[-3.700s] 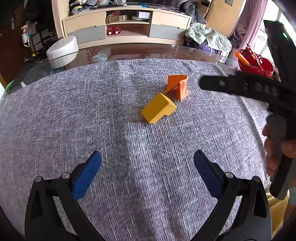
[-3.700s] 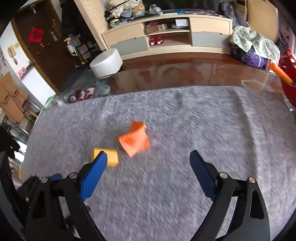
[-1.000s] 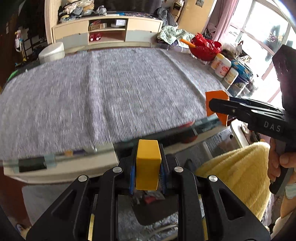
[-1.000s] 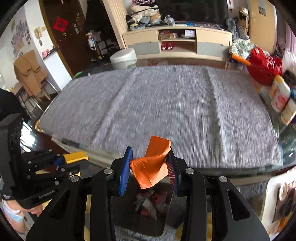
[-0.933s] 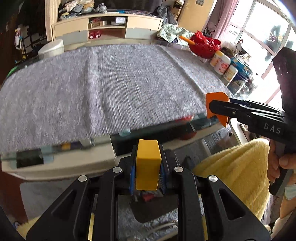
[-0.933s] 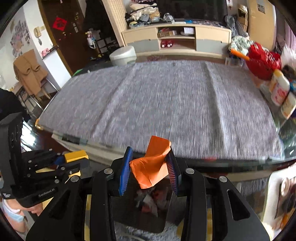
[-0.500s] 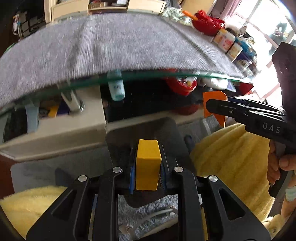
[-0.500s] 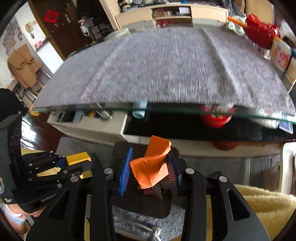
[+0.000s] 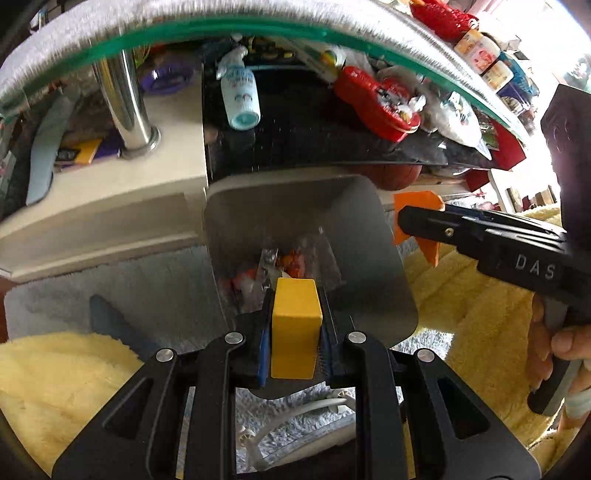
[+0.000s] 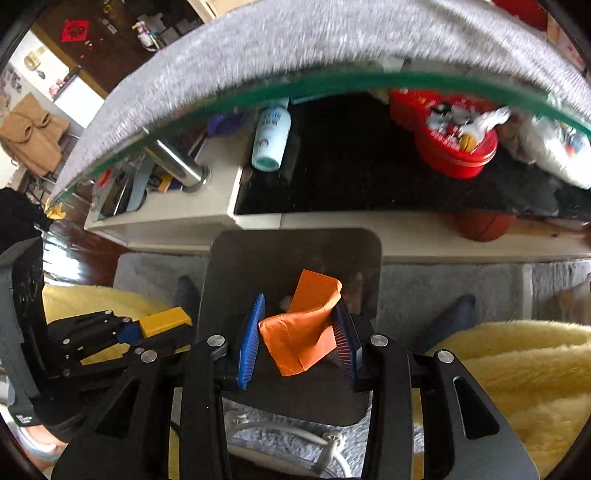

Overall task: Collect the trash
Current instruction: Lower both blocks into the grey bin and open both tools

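Note:
My left gripper (image 9: 295, 332) is shut on a yellow block (image 9: 295, 325), held right over the open grey trash bin (image 9: 369, 236) on the floor. Crumpled wrappers lie in the bin's bottom. My right gripper (image 10: 299, 336) is shut on a crumpled orange paper piece (image 10: 303, 332), above the same bin (image 10: 236, 266). In the left wrist view the right gripper (image 9: 417, 221) reaches in from the right with the orange paper (image 9: 417, 201), at the bin's right rim. In the right wrist view the left gripper (image 10: 147, 330) with the yellow block (image 10: 164, 322) sits at the bin's left side.
The glass table edge (image 9: 221, 27) with its grey cloth arches overhead. Under it are a white bottle (image 9: 240, 99), a red tin (image 9: 373, 103), a chrome leg (image 9: 122, 99) and a basketball (image 10: 480, 225). Yellow fleece (image 9: 472, 314) flanks the bin; a white cable (image 9: 295, 413) lies near it.
Both grippers have sunk from above the table's edge to below it, keeping hold of the yellow block and the orange paper. The bin now fills the middle of both views.

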`<state>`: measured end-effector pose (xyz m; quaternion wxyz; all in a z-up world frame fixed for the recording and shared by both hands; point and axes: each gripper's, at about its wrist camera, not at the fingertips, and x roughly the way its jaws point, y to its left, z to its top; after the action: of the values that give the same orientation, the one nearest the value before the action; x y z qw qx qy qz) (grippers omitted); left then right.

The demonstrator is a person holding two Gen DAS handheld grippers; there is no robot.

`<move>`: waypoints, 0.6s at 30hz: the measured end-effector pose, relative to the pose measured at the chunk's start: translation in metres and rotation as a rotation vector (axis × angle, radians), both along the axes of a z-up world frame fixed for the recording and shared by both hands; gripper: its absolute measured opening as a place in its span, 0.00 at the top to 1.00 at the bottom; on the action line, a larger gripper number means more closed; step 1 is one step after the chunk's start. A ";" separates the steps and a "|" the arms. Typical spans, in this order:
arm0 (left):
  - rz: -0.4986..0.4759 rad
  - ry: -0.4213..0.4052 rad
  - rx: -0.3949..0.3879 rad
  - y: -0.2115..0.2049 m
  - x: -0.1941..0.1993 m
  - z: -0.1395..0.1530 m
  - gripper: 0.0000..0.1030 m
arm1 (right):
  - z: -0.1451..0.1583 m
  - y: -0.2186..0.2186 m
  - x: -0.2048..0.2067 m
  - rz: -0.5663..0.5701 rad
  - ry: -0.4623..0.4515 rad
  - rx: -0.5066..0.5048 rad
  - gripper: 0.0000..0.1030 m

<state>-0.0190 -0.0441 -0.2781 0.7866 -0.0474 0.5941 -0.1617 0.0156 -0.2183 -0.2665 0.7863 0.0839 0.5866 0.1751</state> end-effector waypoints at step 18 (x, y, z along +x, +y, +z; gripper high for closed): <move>0.029 0.025 -0.005 0.003 0.008 -0.008 0.55 | -0.017 -0.004 0.016 -0.068 0.049 0.013 0.22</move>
<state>-0.0107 -0.0408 -0.2864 0.7813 -0.0600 0.6026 -0.1510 0.0318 -0.2227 -0.2837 0.7765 0.1133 0.6014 0.1500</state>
